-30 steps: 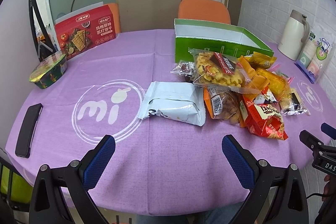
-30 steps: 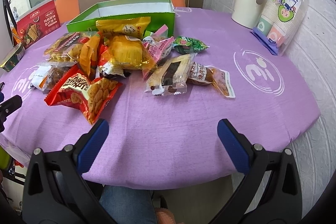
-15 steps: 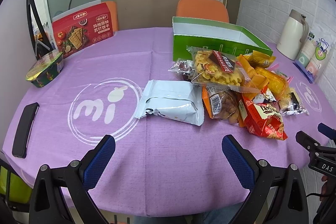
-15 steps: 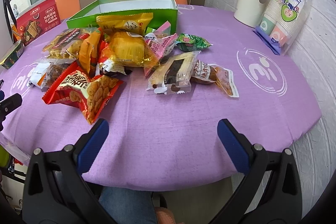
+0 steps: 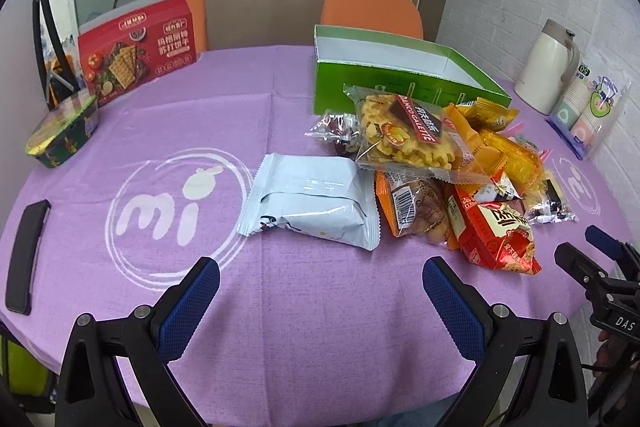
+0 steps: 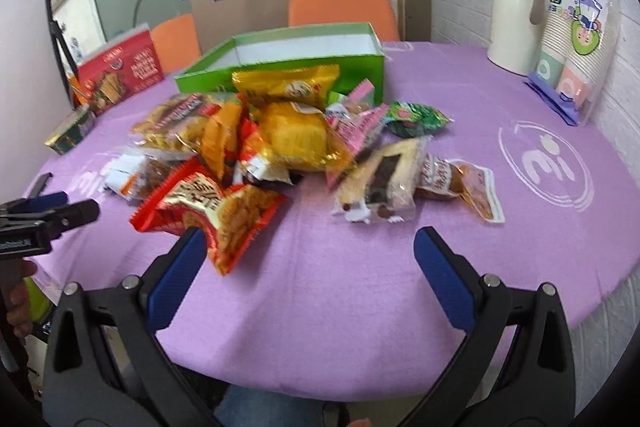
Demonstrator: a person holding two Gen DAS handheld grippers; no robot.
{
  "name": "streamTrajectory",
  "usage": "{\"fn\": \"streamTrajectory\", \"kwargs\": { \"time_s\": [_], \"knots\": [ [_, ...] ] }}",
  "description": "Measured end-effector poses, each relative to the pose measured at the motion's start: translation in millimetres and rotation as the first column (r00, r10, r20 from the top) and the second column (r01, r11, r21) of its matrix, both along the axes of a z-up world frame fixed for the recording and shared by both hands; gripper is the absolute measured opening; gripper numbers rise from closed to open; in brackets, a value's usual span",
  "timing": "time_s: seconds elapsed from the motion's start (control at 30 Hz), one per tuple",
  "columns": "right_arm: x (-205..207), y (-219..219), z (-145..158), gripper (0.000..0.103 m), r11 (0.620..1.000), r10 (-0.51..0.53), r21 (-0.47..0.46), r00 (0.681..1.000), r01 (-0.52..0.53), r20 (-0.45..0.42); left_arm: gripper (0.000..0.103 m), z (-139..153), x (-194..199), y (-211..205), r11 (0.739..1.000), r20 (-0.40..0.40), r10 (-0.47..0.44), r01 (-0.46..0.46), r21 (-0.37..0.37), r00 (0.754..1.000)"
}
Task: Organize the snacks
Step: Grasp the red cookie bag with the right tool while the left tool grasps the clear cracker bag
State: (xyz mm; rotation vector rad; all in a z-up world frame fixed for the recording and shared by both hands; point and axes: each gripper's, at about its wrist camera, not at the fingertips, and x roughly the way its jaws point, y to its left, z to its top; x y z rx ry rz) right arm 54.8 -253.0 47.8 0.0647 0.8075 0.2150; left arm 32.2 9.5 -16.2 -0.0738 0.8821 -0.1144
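On the round table with the purple cloth [image 5: 304,307] we see a pile of snacks [image 5: 448,163] lying in front of an open green box [image 5: 384,83], which looks empty inside. A pale white packet [image 5: 310,201] lies flat at the left edge of the pile, just beside an orange bag [image 5: 412,207], and a red bag [image 6: 208,209] lies at the near side of the pile. Our left gripper [image 5: 320,291] hangs over the near edge of the table with its jaws wide open and nothing between them; the white packet is a little ahead of it. Our right gripper [image 6: 310,261] also has its jaws wide open and holds nothing; its left finger [image 6: 176,271] is just in front of the red bag, but we cannot tell if they touch. Far to the right stand a cream jug [image 6: 516,15] and a pack of paper cups [image 6: 572,47].
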Motion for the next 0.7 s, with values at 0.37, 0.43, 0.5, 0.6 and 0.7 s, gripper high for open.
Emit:
{"fn": "streamTrajectory", "kwargs": {
  "time_s": [0.37,0.43,0.5,0.6,0.7],
  "knots": [
    [27.4,60.3,-19.6,0.102,0.956,0.287,-0.044,0.956,-0.289,-0.053,0.103,25.9,6.2,16.7,0.996,0.048,-0.065,0.068,-0.051,0.997],
    [29.7,71.8,-22.2,0.101,0.94,0.333,-0.058,0.942,-0.336,-0.045,0.103,34.3,14.0,16.7,0.995,0.056,-0.085,0.088,-0.048,0.995],
    [31.2,81.2,-25.3,0.093,0.926,0.367,-0.085,0.93,-0.368,-0.036,0.102,42.3,23.8,13.0,0.989,0.066,-0.126,0.13,-0.069,0.99],
    [33.4,86.6,-32.8,0.073,0.923,0.364,-0.112,0.929,-0.369,-0.06,0.099,48.7,44.1,-1.9,0.973,0.073,-0.199,0.206,-0.102,0.977],
    [27.6,76.2,-32.9,0.04,0.935,0.337,-0.103,0.94,-0.34,-0.05,0.096,41.2,70.0,-21.3,0.957,0.036,-0.263,0.265,-0.116,0.964]
  ]
}}
